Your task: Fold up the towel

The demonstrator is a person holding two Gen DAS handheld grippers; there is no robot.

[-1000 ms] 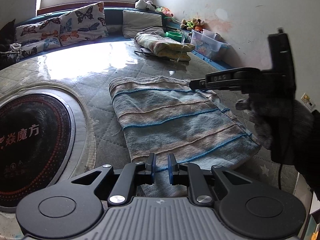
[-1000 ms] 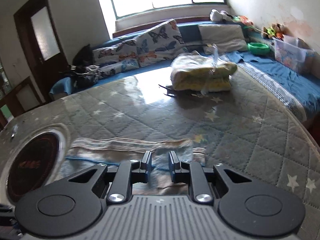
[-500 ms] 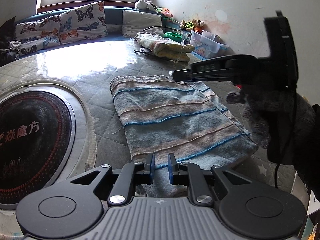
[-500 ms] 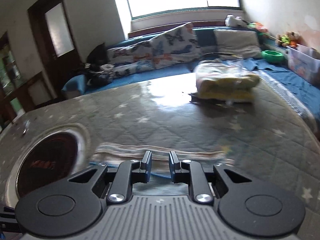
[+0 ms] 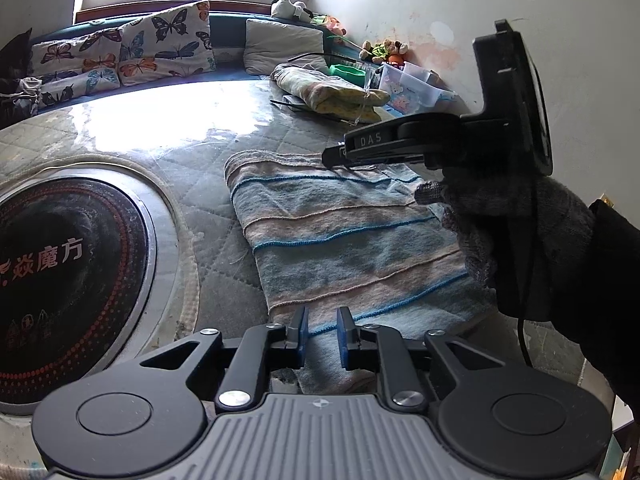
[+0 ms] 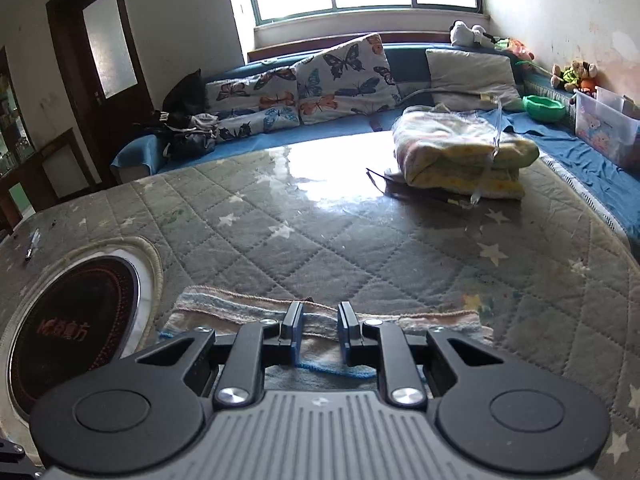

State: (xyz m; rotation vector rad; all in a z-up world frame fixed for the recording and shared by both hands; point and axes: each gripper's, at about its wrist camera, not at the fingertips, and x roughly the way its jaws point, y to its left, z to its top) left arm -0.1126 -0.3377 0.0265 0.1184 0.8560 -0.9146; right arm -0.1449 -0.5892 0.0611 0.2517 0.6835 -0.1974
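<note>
Quilted grey table carries the striped towel, lying flat beside a round black cooktop. Left hand-held gripper hovers at its near edge — narrow gap, holding nothing. Right hand-held gripper hovers over the far edge — also narrow, empty.

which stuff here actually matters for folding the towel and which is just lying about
For the job:
- striped towel, lying flat on the quilted table cover
- left gripper, open at its near edge
- right gripper, open over its far edge

Lying about:
- folded yellow blanket
- round black hotplate
- butterfly cushions
- green bowl
- plastic storage box
</note>
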